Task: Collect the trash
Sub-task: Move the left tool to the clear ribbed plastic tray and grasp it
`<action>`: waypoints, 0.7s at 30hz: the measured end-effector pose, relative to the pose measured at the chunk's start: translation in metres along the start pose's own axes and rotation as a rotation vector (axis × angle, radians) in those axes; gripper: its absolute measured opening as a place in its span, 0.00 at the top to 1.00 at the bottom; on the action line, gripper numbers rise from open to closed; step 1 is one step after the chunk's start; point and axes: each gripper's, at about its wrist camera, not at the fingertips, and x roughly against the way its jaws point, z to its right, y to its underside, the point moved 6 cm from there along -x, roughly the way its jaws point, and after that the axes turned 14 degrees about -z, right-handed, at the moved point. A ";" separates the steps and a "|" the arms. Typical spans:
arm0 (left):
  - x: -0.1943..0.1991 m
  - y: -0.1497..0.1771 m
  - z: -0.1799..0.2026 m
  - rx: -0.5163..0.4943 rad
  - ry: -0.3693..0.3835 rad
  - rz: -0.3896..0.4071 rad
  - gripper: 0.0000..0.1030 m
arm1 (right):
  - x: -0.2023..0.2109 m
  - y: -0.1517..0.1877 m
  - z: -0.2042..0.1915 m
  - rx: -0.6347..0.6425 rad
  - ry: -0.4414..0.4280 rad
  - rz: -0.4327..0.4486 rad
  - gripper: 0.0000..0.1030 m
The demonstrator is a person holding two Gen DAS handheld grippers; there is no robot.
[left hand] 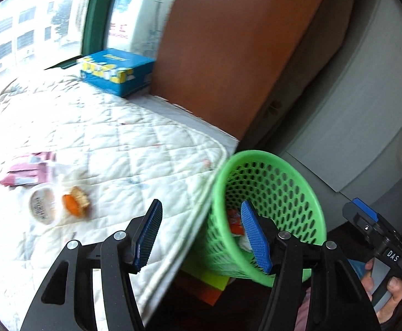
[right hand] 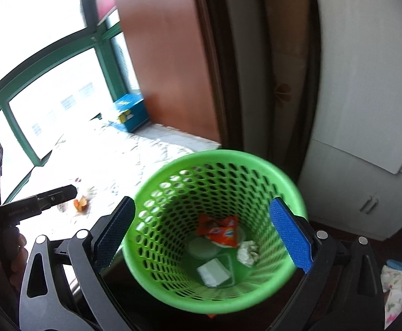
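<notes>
Right wrist view: the right gripper [right hand: 201, 237] clamps the green basket [right hand: 173, 248] by its sides, tilted beside the bed edge, with an orange wrapper [right hand: 218, 230], a crumpled tissue [right hand: 247, 252] and a white scrap [right hand: 213, 271] already inside; a slackened squeeze could spill them. The left gripper [left hand: 201, 237] is released and empty, one finger over the basket mouth. Farther off on the quilt [left hand: 118, 143], the orange-capped piece [left hand: 75, 201], round lid [left hand: 42, 204] and pink packet [left hand: 30, 172] lie clustered, so a careless pinch may snag fabric or knock a neighbour.

Quilted white bed [left hand: 123, 143] bears blue box [left hand: 118, 71]; pink packet [left hand: 28, 171]; lidded cup [left hand: 43, 205]; orange scrap [left hand: 75, 202].
</notes>
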 end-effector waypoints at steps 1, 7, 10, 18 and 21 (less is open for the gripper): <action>0.004 0.001 -0.010 0.018 -0.017 0.006 0.44 | -0.002 -0.001 -0.006 0.009 -0.012 -0.003 0.06; 0.026 0.007 -0.079 0.135 -0.125 0.042 0.44 | -0.014 -0.008 -0.043 0.071 -0.063 -0.021 0.06; 0.036 0.012 -0.115 0.194 -0.171 0.060 0.44 | -0.019 -0.010 -0.060 0.097 -0.088 -0.029 0.06; 0.054 0.033 -0.224 0.362 -0.280 0.055 0.44 | -0.033 -0.010 -0.103 0.162 -0.139 -0.057 0.06; 0.057 0.035 -0.257 0.434 -0.261 0.053 0.44 | -0.039 -0.011 -0.116 0.180 -0.151 -0.070 0.06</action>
